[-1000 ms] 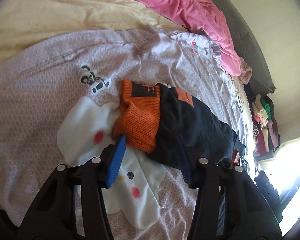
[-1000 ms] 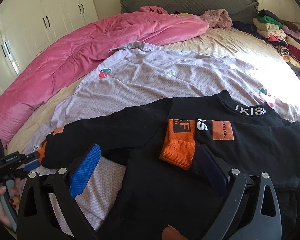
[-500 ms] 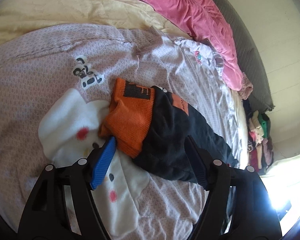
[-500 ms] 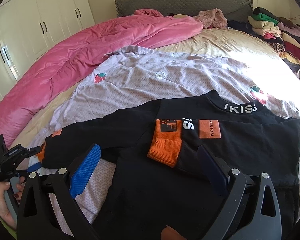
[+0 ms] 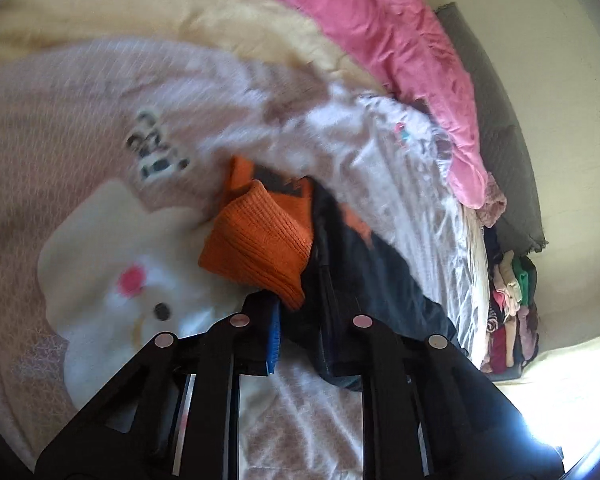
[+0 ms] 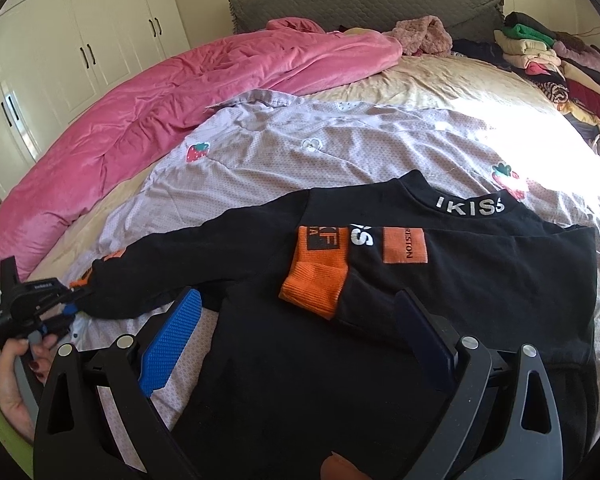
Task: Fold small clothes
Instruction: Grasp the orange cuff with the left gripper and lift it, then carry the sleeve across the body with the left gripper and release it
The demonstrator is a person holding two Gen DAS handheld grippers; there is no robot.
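Closing down on the sleeve end, my left claw [image 5: 298, 320] is pinching the black sleeve [image 5: 364, 276] just behind its orange ribbed cuff [image 5: 260, 248]; the cuff is bunching up right ahead of my blue pad [image 5: 275, 334], and the fabric is sitting between the jaws. That left view is blurring across the lilac quilt [image 5: 80, 120] and its white cartoon patch to the left of the claw.

Only my right view is showing the whole black sweatshirt [image 6: 440, 300], lying flat on the bed just ahead of my right claw [image 6: 296, 336], collar away from me. It is also showing the second orange cuff [image 6: 316, 284], folded in over the chest and lying between and slightly beyond my right fingertips. My right claw is standing wide open, gripping nothing, its pads hanging over the sweatshirt's body. Far to that claw's left, my left hand [image 6: 16, 380] is wrapping the handle, its claw [image 6: 74, 306] pointing at the outstretched sleeve's end.

Both claws are tilting downward toward the bed. A pink duvet [image 6: 160, 104] is lying beyond, and stacked clothes [image 6: 556, 60] far to the right.
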